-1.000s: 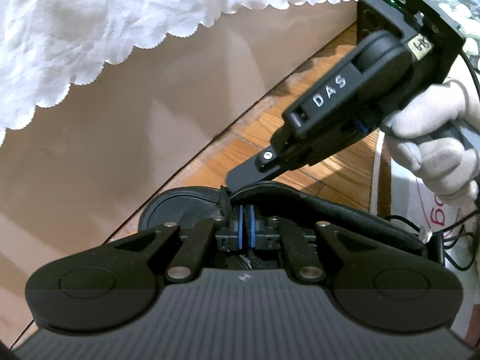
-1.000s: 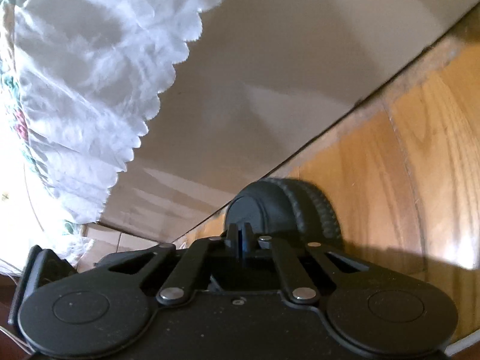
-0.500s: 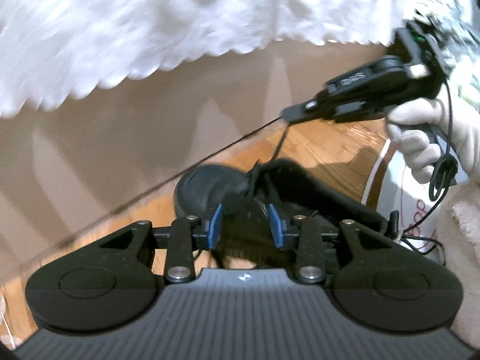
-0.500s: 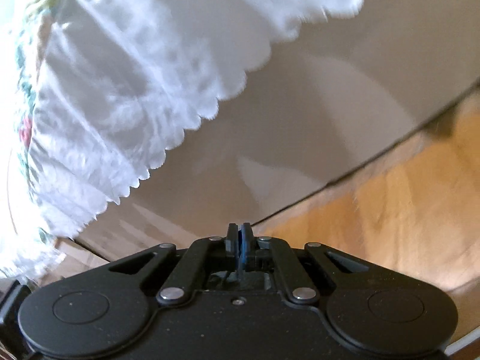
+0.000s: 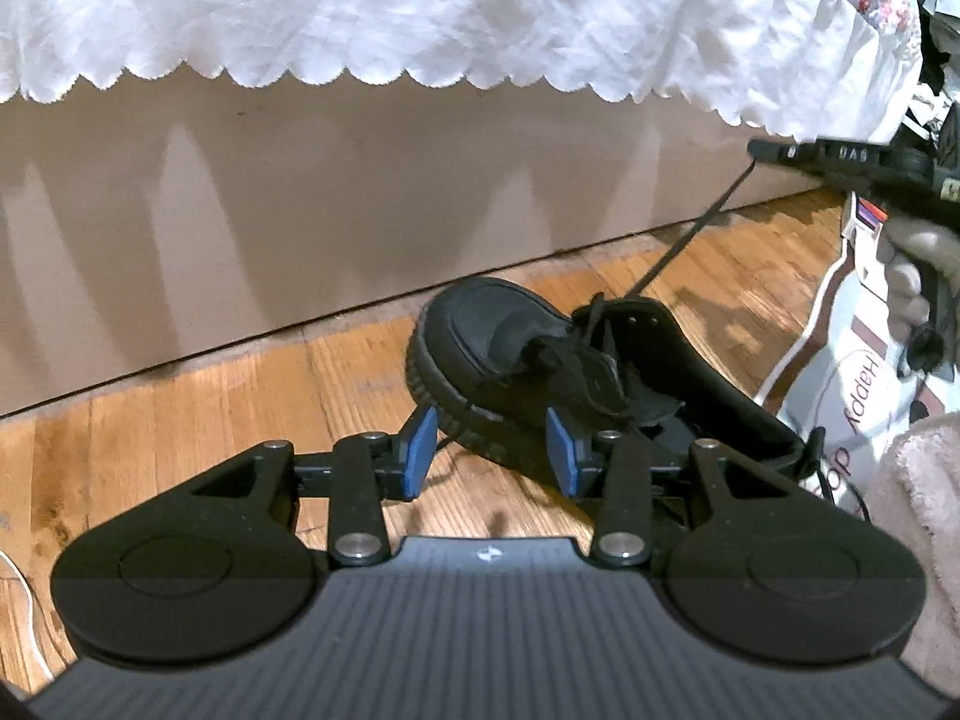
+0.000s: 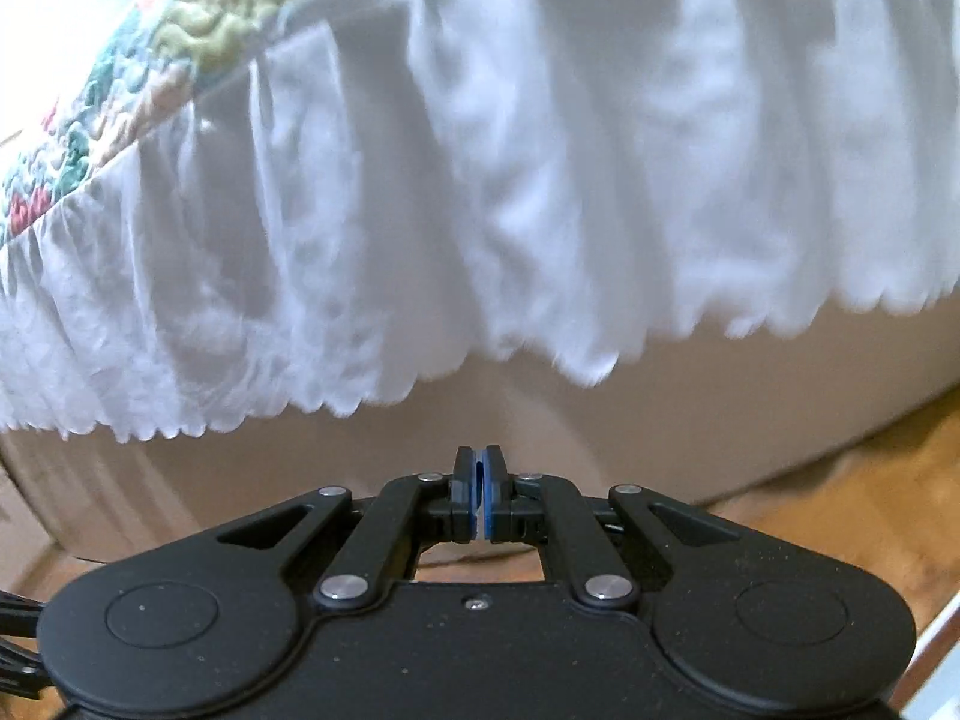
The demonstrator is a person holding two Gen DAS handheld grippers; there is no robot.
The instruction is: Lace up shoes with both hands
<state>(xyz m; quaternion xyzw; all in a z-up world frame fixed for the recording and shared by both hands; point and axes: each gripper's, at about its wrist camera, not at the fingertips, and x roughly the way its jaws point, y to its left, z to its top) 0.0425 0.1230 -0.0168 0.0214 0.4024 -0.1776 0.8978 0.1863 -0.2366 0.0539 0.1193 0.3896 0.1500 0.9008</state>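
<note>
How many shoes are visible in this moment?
1. A black shoe lies on the wood floor just ahead of the open left gripper. The right wrist view shows none.

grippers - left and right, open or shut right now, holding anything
Left gripper: open, holding nothing, above the floor beside the black shoe.
Right gripper: shut on the black lace, pulled taut up from the shoe.

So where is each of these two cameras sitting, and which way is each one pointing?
Left wrist: sits on the open left gripper, looking down at the black shoe on the wood floor; a gloved hand holds the right gripper, pulling the lace taut.
Right wrist: sits on the shut right gripper, facing the white bed skirt; no hand shows.
Shared: bed skirt and floor.
</note>
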